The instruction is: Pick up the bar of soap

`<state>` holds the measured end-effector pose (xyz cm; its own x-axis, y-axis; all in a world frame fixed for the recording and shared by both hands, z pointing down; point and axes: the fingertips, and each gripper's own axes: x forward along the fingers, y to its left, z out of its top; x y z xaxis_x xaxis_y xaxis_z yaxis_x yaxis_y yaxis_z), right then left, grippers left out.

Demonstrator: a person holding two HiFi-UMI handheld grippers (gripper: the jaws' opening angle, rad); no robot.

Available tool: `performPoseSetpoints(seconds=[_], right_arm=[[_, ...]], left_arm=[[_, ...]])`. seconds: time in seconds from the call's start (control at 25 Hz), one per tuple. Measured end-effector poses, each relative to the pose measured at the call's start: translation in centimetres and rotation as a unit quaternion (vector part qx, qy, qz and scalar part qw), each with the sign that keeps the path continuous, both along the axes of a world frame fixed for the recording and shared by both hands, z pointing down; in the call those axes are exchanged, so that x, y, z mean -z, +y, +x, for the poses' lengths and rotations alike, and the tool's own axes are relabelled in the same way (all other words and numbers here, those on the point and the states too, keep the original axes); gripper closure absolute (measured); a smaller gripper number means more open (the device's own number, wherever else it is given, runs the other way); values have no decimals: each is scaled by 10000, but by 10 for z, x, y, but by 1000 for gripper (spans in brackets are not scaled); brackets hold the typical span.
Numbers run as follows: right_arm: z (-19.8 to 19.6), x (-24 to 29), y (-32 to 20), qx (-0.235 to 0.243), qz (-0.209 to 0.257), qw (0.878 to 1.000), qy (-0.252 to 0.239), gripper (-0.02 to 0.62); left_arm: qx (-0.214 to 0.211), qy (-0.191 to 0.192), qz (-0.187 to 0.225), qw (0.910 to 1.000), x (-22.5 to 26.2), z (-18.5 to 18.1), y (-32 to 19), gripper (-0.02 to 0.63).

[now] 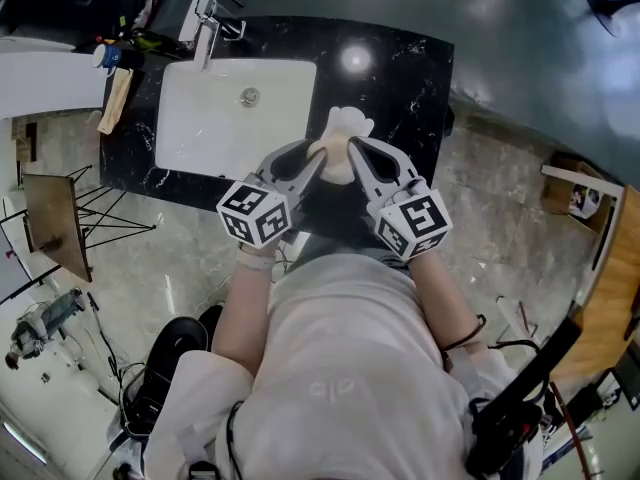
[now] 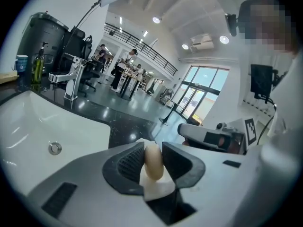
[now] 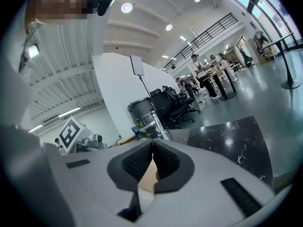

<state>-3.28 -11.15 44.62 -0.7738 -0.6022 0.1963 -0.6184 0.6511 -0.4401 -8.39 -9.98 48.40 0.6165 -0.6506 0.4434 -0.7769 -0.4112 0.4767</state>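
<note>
The bar of soap (image 2: 154, 164) is cream and rounded. It stands on edge between the pads of my left gripper (image 2: 153, 150), which is shut on it. A white wrapping or cloth (image 2: 158, 189) hangs under it. From the head view, both grippers meet above the black counter's front edge, right of the sink. The left gripper (image 1: 316, 156) has the soap (image 1: 333, 166), and the white piece (image 1: 350, 125) sticks out past the tips. My right gripper (image 1: 352, 148) (image 3: 153, 148) is shut, tips together, close beside the soap. A beige and white patch (image 3: 149, 178) shows below its jaws. I cannot tell whether it pinches the white piece.
A white sink (image 1: 200, 118) with a chrome faucet (image 1: 205, 23) is set in the black marble counter (image 1: 400, 78). Bottles and a cup (image 1: 110, 56) stand at its far left corner, beside a wooden board (image 1: 115, 103). Polished floor lies all around.
</note>
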Motion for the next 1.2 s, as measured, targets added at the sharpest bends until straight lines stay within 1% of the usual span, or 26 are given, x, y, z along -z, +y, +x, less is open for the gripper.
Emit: performPoseSetpoints(seconds=[0.4, 0.8, 0.92, 1.08, 1.12, 1.16, 1.2], right_arm=[[-4, 1, 5, 89, -10, 10000, -11, 578], [-2, -11, 5, 115, -141, 9998, 28, 578], [-5, -13, 8, 324, -158, 9993, 0, 577], [-10, -21, 9, 647, -201, 9976, 123, 572], [-12, -23, 10, 748, -220, 9969, 145, 563], [-15, -25, 12, 915, -252, 9954, 158, 509], [-18, -27, 16, 1136, -288, 9929, 181, 415]], left_arm=[[143, 134, 49, 9998, 7, -6, 3, 490], [81, 155, 95, 9998, 14, -6, 6, 491], [47, 170, 112, 9998, 16, -7, 7, 491], [30, 191, 152, 9997, 19, -8, 10, 491], [33, 193, 165, 9997, 20, -9, 11, 490], [32, 193, 182, 9996, 21, -10, 12, 491], [26, 190, 203, 9996, 22, -11, 13, 491]])
